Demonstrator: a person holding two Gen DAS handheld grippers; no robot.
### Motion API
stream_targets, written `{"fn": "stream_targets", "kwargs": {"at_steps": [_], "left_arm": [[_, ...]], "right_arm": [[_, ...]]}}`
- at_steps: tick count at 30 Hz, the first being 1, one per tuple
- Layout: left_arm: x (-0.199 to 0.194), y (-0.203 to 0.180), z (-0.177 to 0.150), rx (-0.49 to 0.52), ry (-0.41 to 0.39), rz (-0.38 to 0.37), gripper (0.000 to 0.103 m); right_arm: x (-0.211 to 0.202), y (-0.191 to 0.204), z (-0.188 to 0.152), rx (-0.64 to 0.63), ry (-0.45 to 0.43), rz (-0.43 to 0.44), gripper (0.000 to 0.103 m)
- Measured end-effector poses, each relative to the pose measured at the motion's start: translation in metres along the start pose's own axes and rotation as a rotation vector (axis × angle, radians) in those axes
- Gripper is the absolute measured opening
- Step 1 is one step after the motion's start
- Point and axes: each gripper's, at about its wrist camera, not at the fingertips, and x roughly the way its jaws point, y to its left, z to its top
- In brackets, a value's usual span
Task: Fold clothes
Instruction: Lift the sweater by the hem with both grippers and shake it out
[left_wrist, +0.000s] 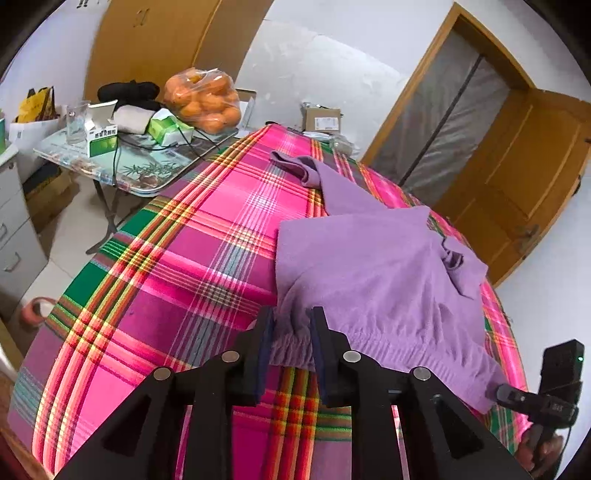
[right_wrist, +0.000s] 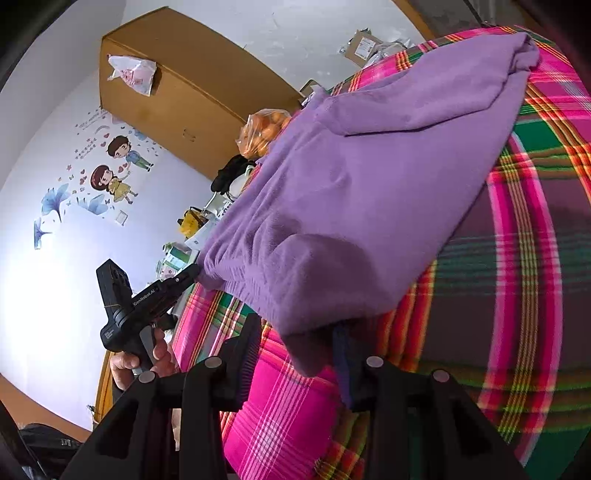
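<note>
Here the purple garment (left_wrist: 369, 266) lies half-folded on the plaid bed (left_wrist: 177, 258) — left claw (left_wrist: 291, 325) narrowly parted around its waistband, right claw (right_wrist: 295, 332) wide, hem draped between. Released unevenly, the fold could slump — loose fleece slides.

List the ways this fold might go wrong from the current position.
1. The left hand-held gripper stands open around the purple garment's elastic hem, so pulling away may drag or bunch it.
2. The right hand-held gripper has a corner draped between its open fingers; it may snag on withdrawal.
3. The sleeve trails loose across the plaid sheet, leaving the fold uneven.
</note>
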Motion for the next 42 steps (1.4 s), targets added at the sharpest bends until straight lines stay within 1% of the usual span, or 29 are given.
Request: {"fn": "stream_targets", "kwargs": {"at_steps": [2, 7, 8, 9, 10, 11, 14, 20, 21, 22, 23, 24, 25, 26, 27, 29, 30, 34, 39, 42], "left_arm": [[0.000, 0.001, -0.001, 0.001, 0.003, -0.010, 0.021], [-0.002, 0.001, 0.000, 0.011, -0.005, 0.013, 0.021], [-0.003, 0.002, 0.000, 0.012, -0.011, 0.038, 0.026], [-0.005, 0.004, 0.000, 0.012, -0.018, 0.068, 0.049], [-0.006, 0.007, 0.000, 0.006, -0.019, 0.088, 0.058], [-0.005, 0.010, -0.001, -0.006, -0.016, 0.080, 0.063], [0.000, 0.012, -0.004, -0.021, 0.018, 0.048, 0.064], [0.018, 0.006, -0.003, 0.005, 0.051, -0.001, 0.063], [0.021, 0.005, -0.002, 0.009, 0.057, -0.008, 0.059], [0.023, 0.004, -0.002, 0.011, 0.059, -0.007, 0.057], [0.025, 0.004, -0.003, 0.013, 0.061, -0.004, 0.048], [0.026, 0.004, -0.003, 0.016, 0.062, 0.000, 0.039], [0.028, 0.003, -0.003, 0.018, 0.063, 0.003, 0.028], [0.028, 0.004, -0.003, 0.008, 0.066, -0.010, 0.022], [0.027, 0.005, -0.001, 0.005, 0.057, -0.004, 0.020], [0.023, 0.007, 0.005, 0.008, 0.032, 0.022, 0.017], [0.020, 0.008, 0.009, 0.007, 0.019, 0.038, 0.011], [0.004, 0.016, 0.044, -0.009, -0.050, 0.063, 0.010], [-0.014, 0.008, 0.088, 0.069, -0.152, 0.154, 0.010], [-0.025, 0.011, 0.111, 0.079, -0.206, 0.194, 0.010]], "right_arm": [[0.003, 0.000, 0.000, 0.000, 0.006, -0.003, 0.038], [0.007, 0.000, 0.000, 0.004, 0.013, -0.010, 0.038], [0.006, 0.001, 0.000, 0.002, 0.012, -0.012, 0.038], [0.005, 0.001, 0.000, 0.001, 0.009, -0.013, 0.038], [0.005, 0.000, 0.000, 0.002, 0.008, -0.015, 0.038], [0.005, 0.000, 0.000, 0.003, 0.006, -0.016, 0.038], [0.005, -0.001, 0.002, 0.008, 0.004, -0.020, 0.038], [0.008, 0.000, 0.000, -0.001, 0.014, -0.019, 0.038], [0.008, 0.000, 0.000, 0.000, 0.015, -0.021, 0.038], [0.008, 0.000, 0.000, 0.000, 0.015, -0.023, 0.038], [0.008, 0.001, 0.000, -0.003, 0.015, -0.024, 0.034], [0.008, 0.002, 0.000, -0.008, 0.015, -0.026, 0.023], [0.009, 0.005, 0.000, -0.020, 0.017, -0.030, 0.018], [0.009, 0.007, 0.000, -0.031, 0.017, -0.031, 0.015], [0.009, 0.008, 0.000, -0.041, 0.017, -0.031, 0.011], [0.011, 0.017, 0.000, -0.073, 0.030, -0.022, 0.010], [0.013, 0.021, 0.000, -0.090, 0.038, -0.017, 0.010], [0.029, 0.048, 0.000, -0.183, 0.086, 0.006, 0.009], [0.055, 0.090, 0.006, -0.289, 0.124, 0.039, 0.009], [0.069, 0.120, 0.011, -0.355, 0.127, 0.063, 0.009]]}}
